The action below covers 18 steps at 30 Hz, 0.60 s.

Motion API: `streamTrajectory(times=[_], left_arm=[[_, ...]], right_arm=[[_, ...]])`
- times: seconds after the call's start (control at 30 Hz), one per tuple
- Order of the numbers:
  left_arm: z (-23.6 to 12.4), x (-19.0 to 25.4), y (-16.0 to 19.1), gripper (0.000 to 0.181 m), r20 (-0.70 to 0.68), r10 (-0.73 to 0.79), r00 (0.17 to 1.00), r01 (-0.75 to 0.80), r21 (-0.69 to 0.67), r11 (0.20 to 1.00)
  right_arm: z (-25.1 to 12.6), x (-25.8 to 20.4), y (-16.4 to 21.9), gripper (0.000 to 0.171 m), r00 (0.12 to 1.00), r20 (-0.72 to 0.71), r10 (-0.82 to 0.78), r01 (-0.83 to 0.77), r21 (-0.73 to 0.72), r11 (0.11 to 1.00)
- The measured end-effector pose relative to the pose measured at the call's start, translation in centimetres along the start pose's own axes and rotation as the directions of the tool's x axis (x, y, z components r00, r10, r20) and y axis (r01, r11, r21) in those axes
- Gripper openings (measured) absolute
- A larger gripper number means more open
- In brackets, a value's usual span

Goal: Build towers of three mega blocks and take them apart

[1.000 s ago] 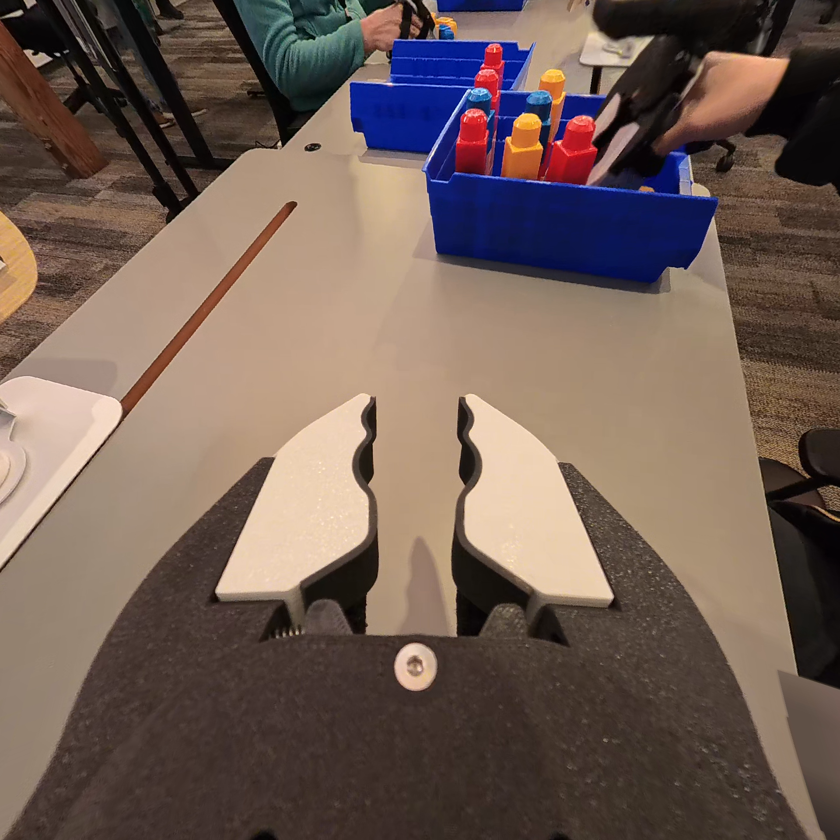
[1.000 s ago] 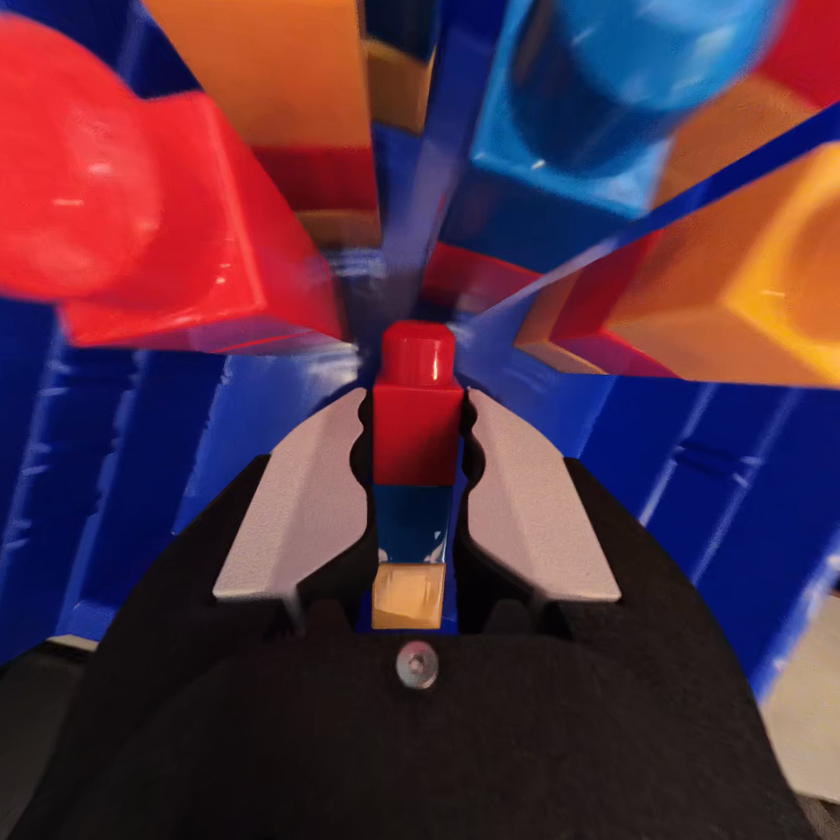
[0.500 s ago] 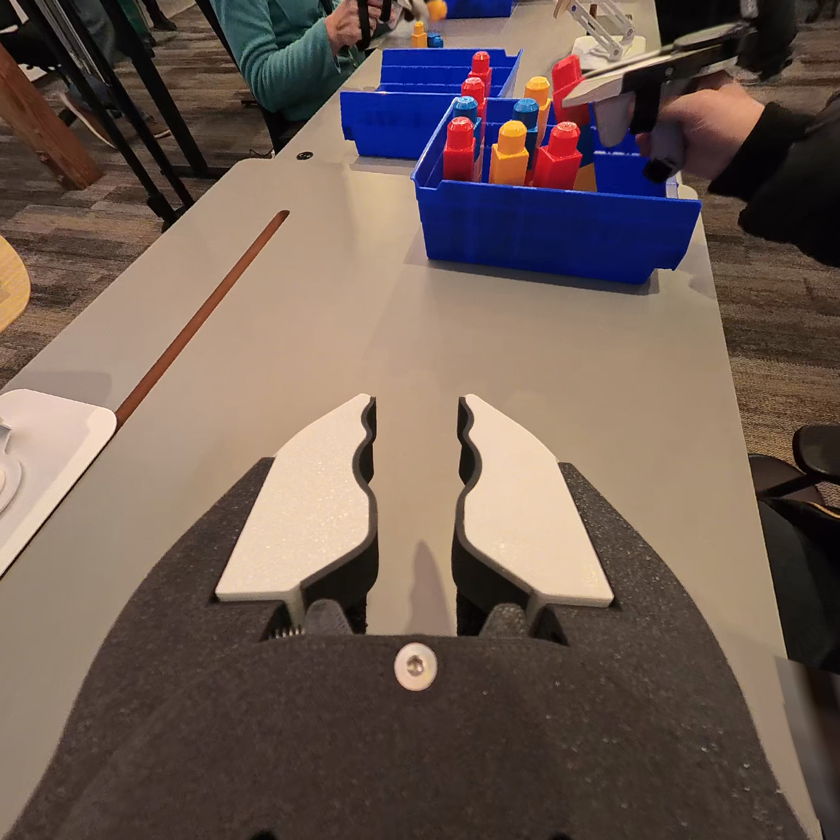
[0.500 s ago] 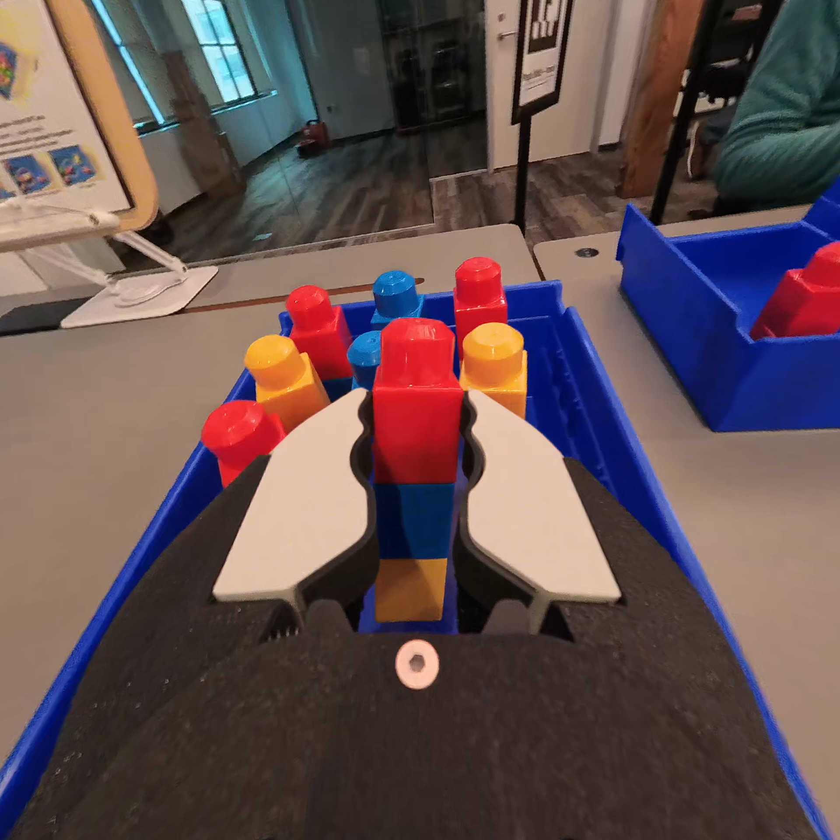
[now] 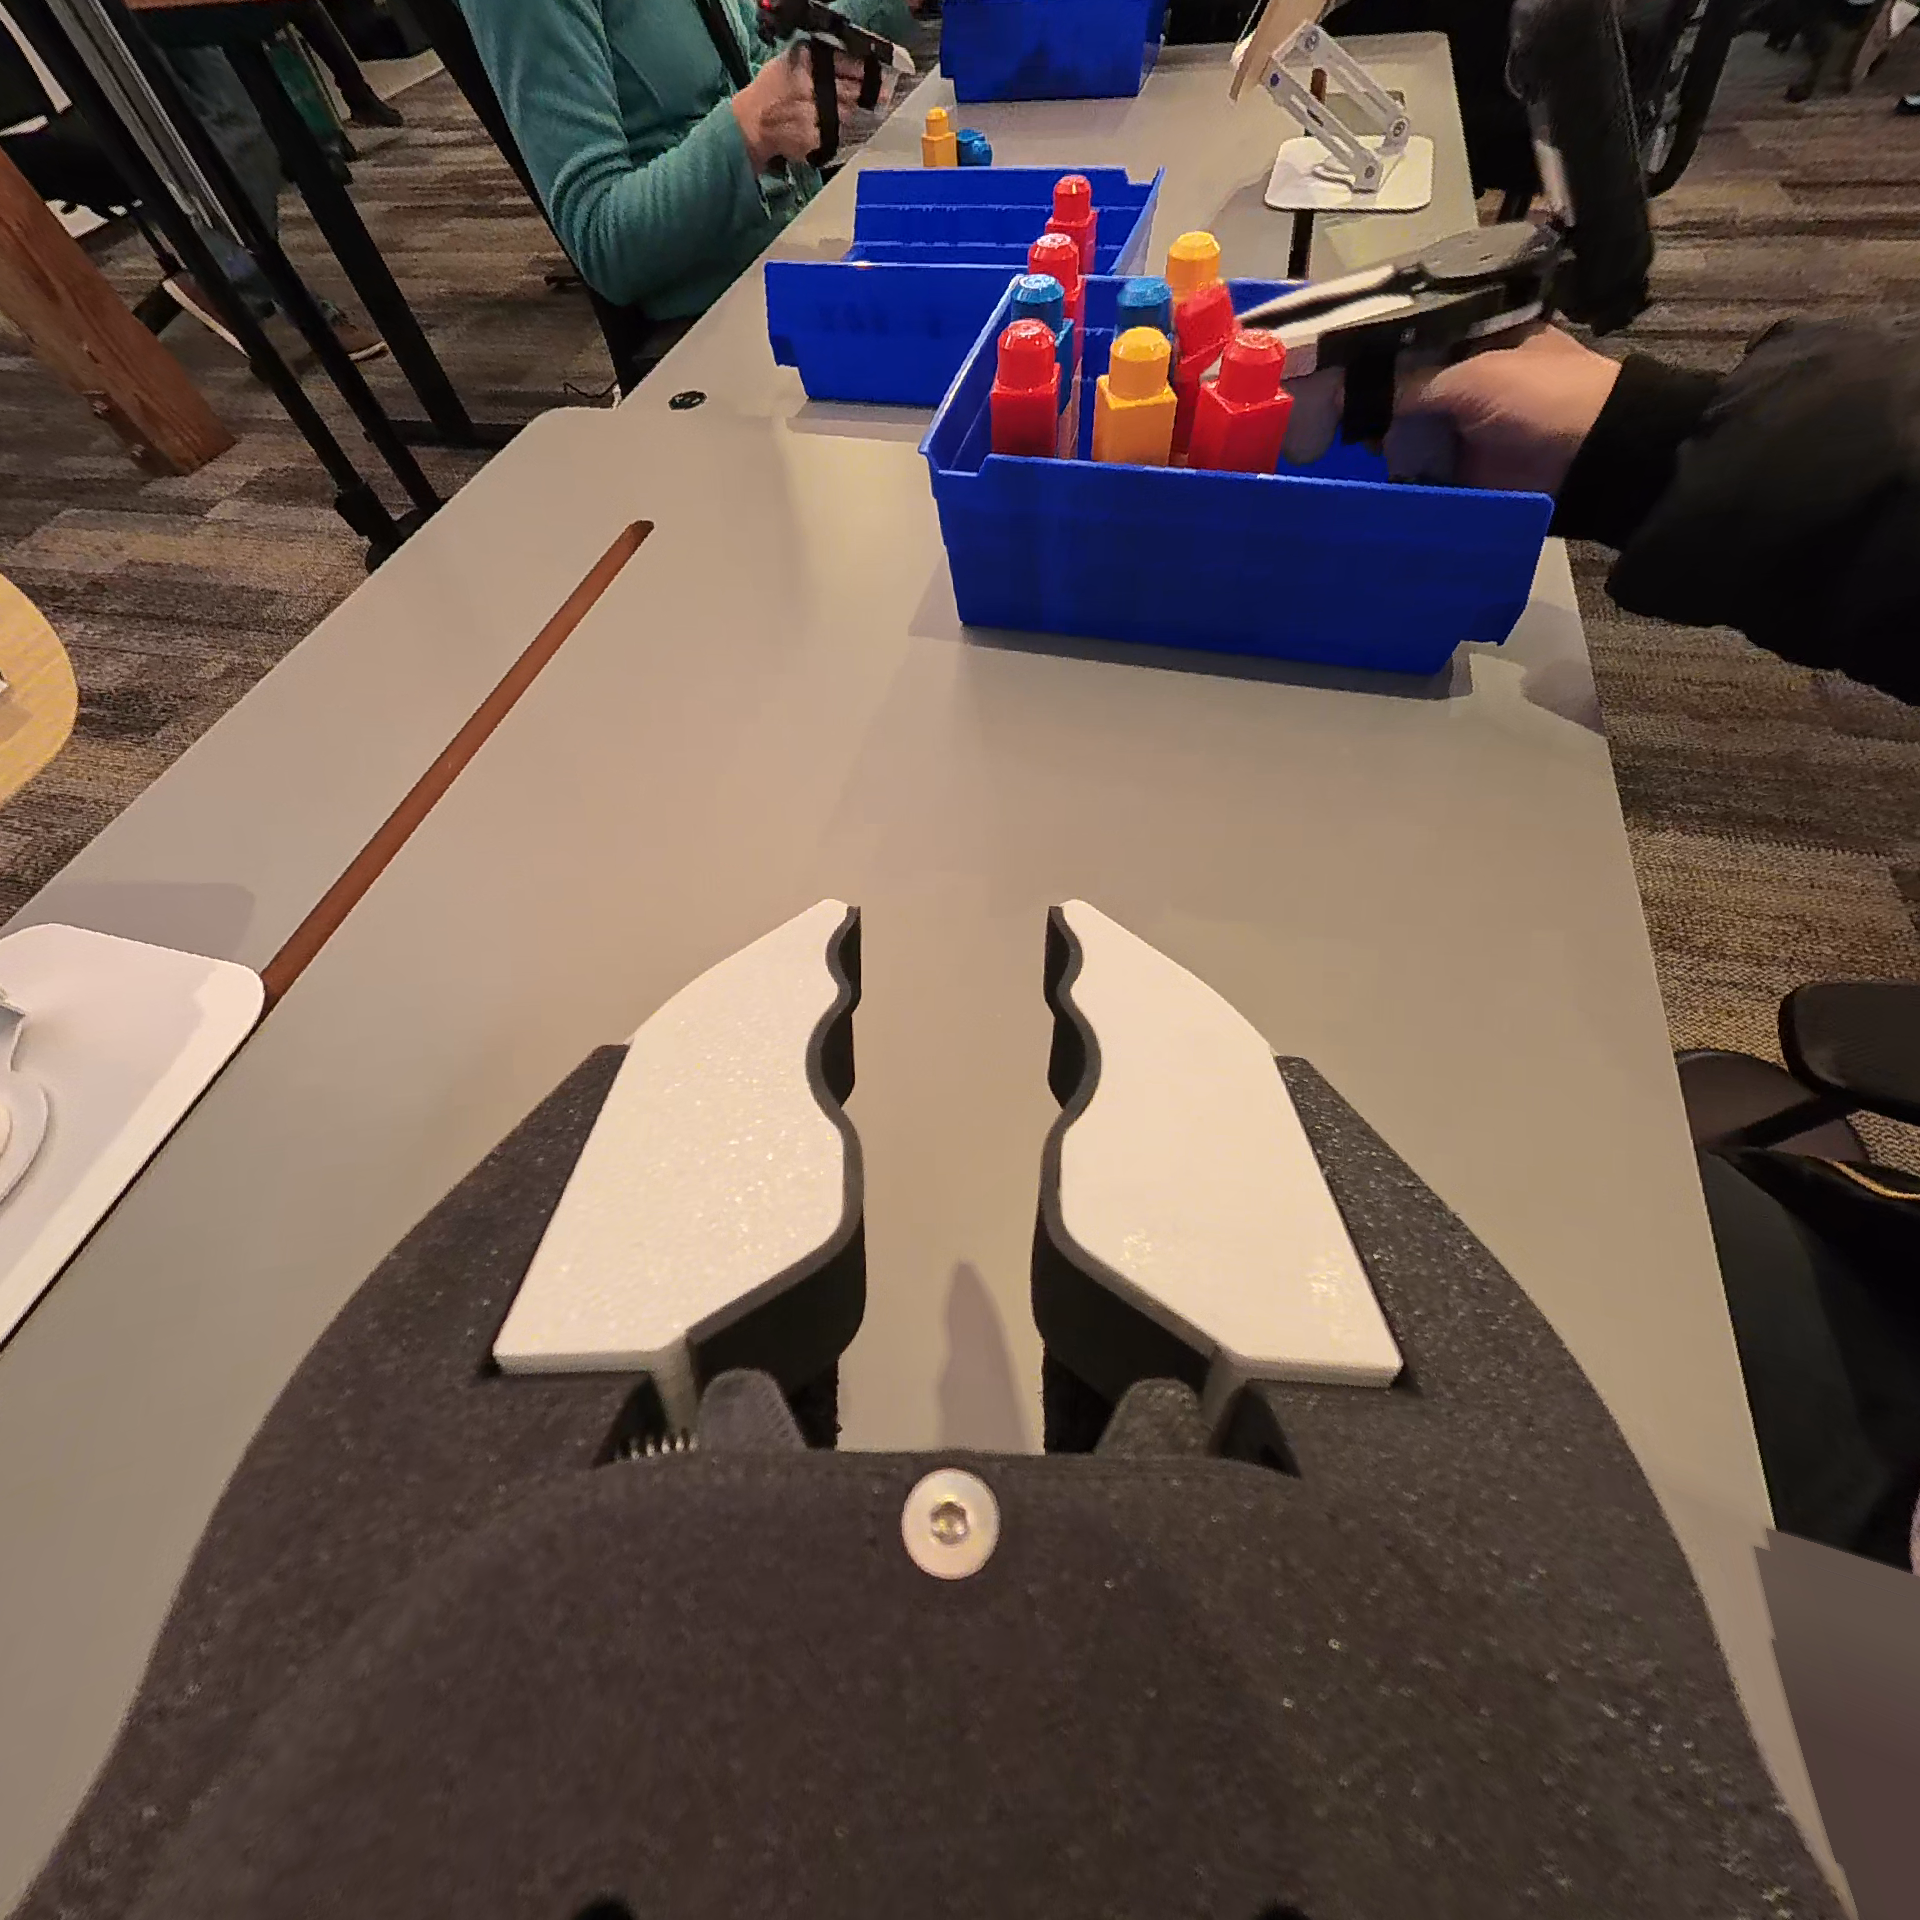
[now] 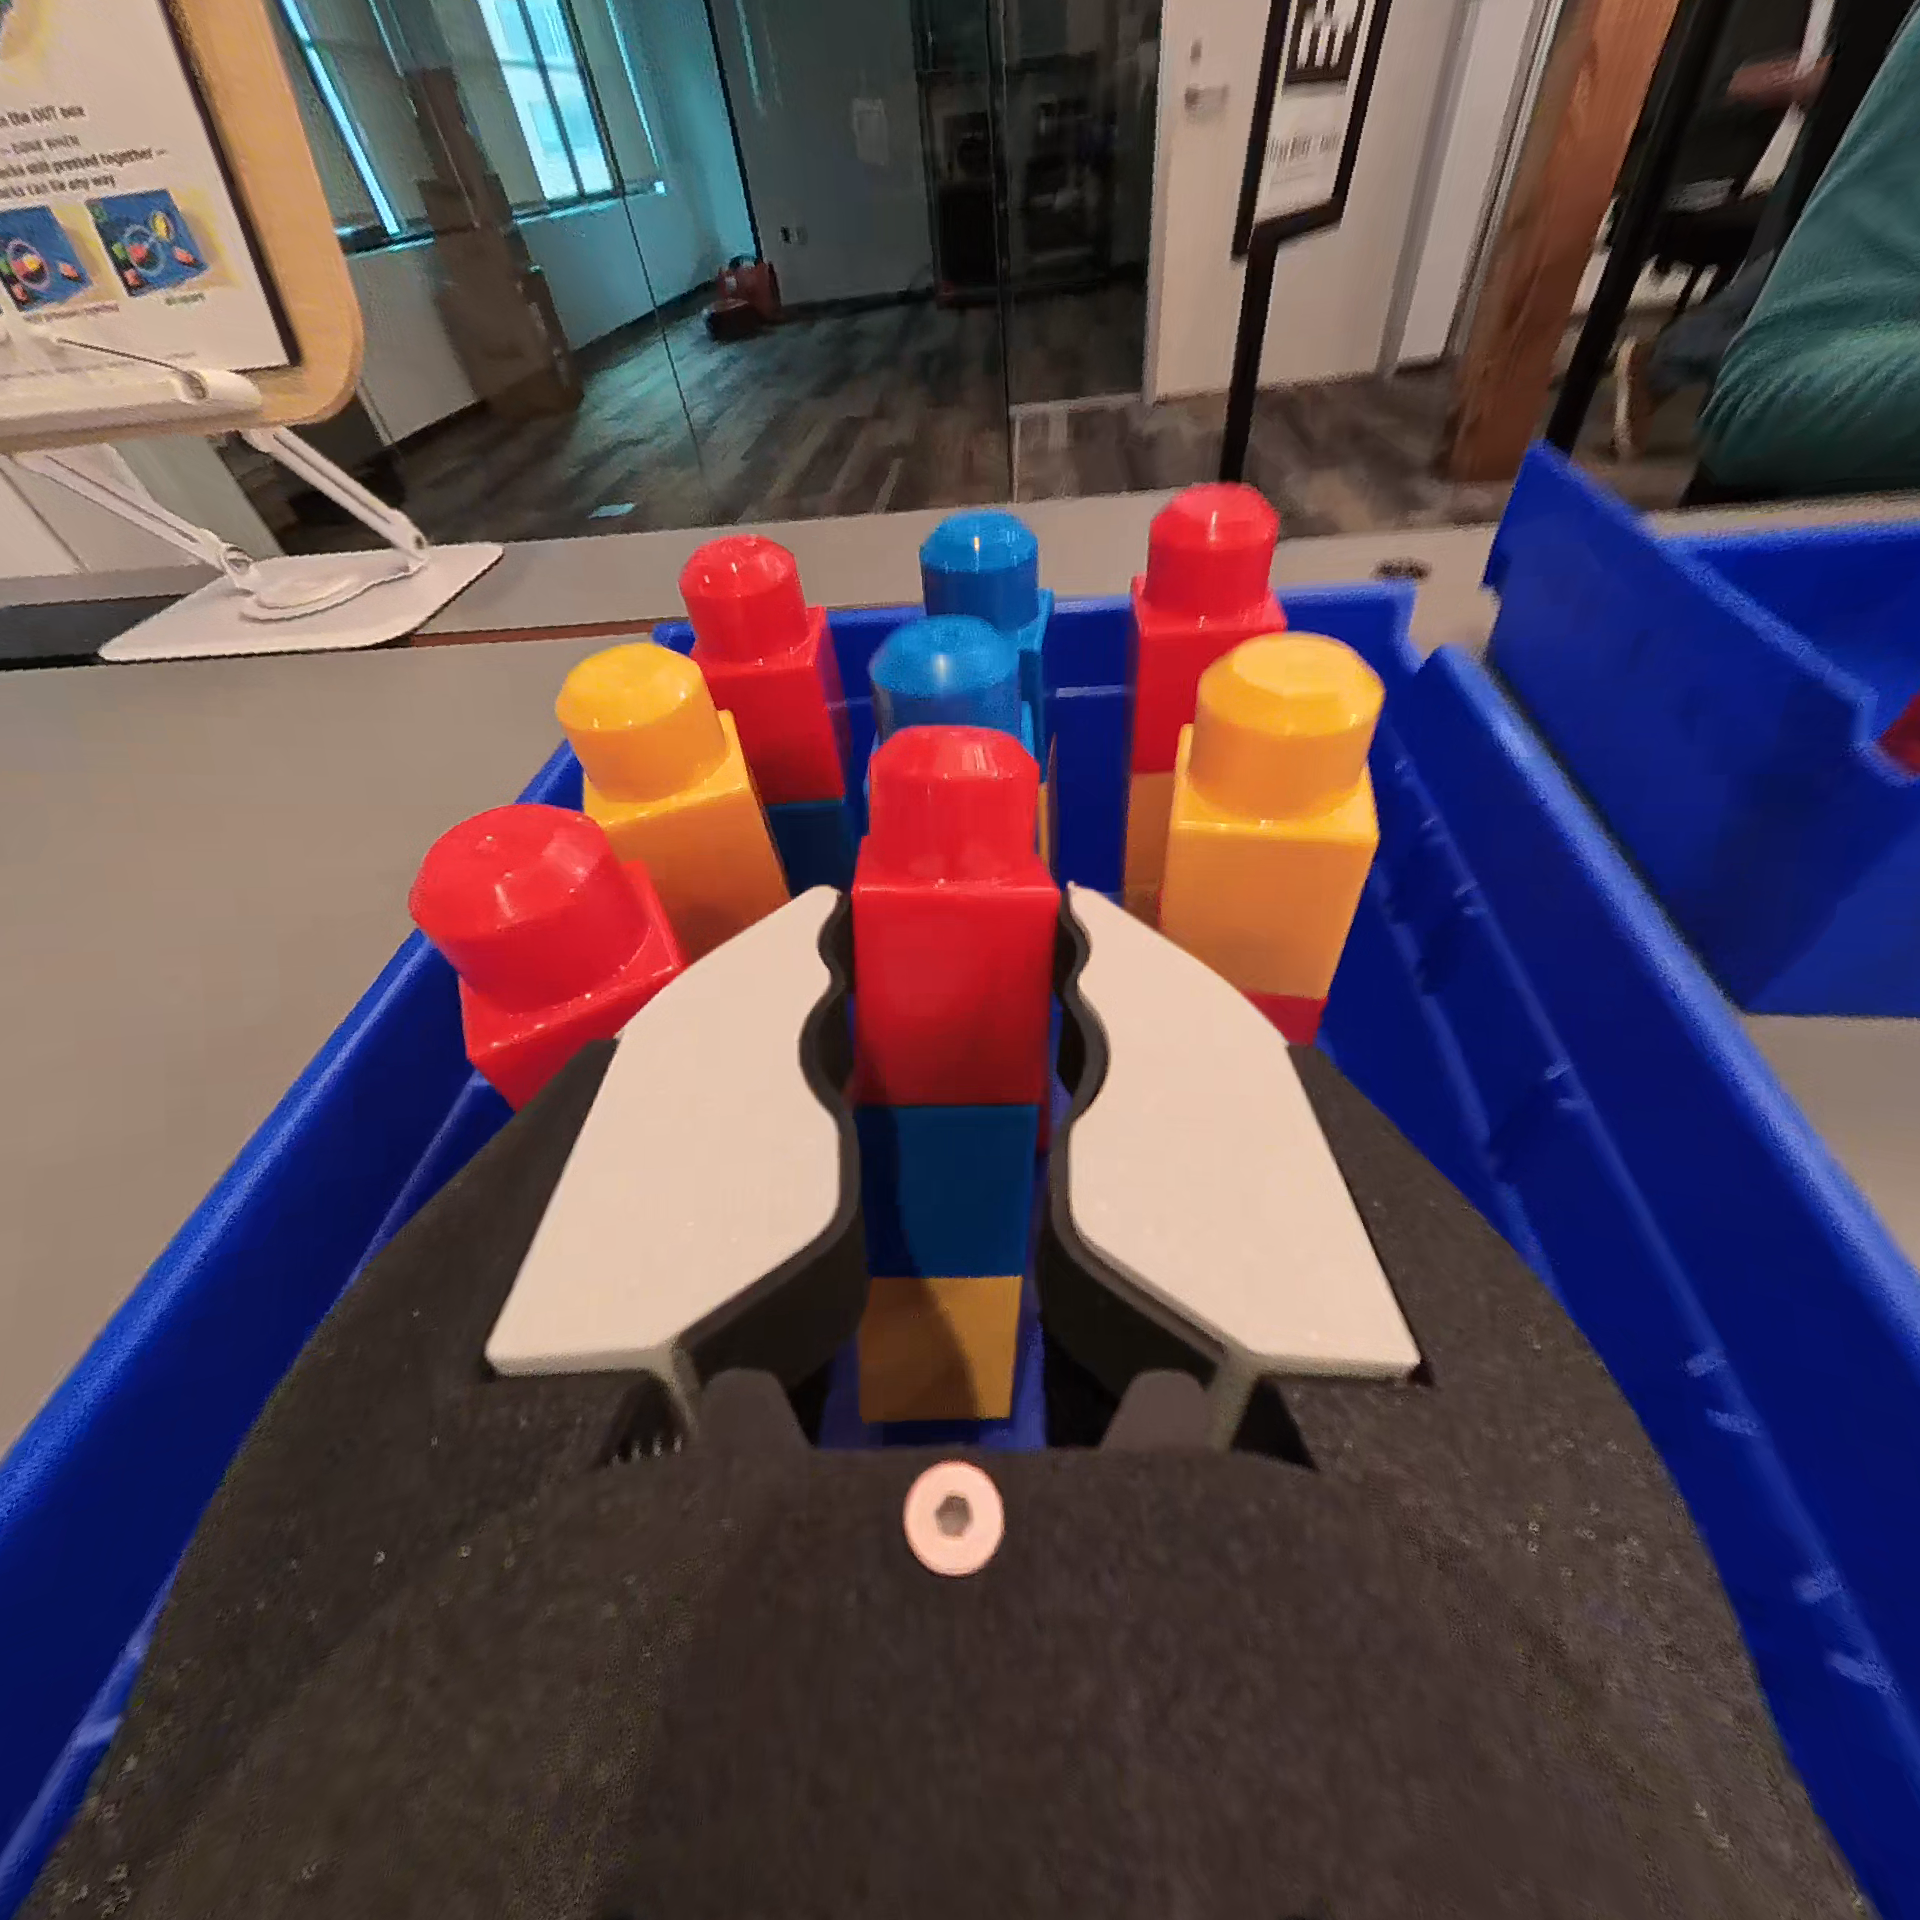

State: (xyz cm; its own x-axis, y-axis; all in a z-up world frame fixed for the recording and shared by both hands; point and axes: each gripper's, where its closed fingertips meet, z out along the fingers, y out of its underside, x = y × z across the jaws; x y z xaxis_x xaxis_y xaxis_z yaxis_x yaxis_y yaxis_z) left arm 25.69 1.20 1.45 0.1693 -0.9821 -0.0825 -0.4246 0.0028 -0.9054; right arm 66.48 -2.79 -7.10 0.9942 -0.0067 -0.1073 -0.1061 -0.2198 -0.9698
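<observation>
My right gripper (image 6: 951, 906) is shut on a three-block tower (image 6: 951, 987), red on top, blue in the middle, yellow at the bottom. It holds the tower over the near part of the blue bin (image 6: 1558, 1091). Several other towers stand upright in the bin just ahead, such as a yellow-topped one (image 6: 1273, 831) and a red-topped one (image 6: 551, 935). In the left wrist view, the right gripper (image 5: 1262, 317) is at the bin (image 5: 1226, 561) with the held tower (image 5: 1205, 322) among the others. My left gripper (image 5: 951, 914) is open and empty, low over the grey table (image 5: 1143, 831).
A second blue bin (image 5: 883, 312) stands behind the first and shows at the right in the right wrist view (image 6: 1714, 727). A person in a teal sleeve (image 5: 644, 166) works beyond it. A white stand base (image 5: 104, 1060) lies at the table's left edge. A brown slot (image 5: 457, 758) runs along the table.
My right gripper swung from pointing down into the bin to level, still shut on the tower, then moved closer to the standing towers. My left gripper stayed open and barely shifted.
</observation>
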Motion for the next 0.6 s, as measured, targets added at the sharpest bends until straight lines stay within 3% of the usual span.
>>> streamTrajectory(times=[0.4, 0.6], left_arm=[[0.1, 0.3, -0.1, 0.033, -0.005, 0.006, 1.000, -0.006, 0.002, 1.000], [0.2, 0.3, -0.1, 0.033, -0.006, 0.008, 1.000, -0.008, -0.001, 1.000]], right_arm=[[-1.0, -0.8, 0.5, 0.036, 0.995, 0.015, -0.101, 0.102, -0.046, 0.994], [-1.4, -1.1, 0.8, 0.036, 0.984, 0.046, -0.175, 0.180, -0.168, 0.969]])
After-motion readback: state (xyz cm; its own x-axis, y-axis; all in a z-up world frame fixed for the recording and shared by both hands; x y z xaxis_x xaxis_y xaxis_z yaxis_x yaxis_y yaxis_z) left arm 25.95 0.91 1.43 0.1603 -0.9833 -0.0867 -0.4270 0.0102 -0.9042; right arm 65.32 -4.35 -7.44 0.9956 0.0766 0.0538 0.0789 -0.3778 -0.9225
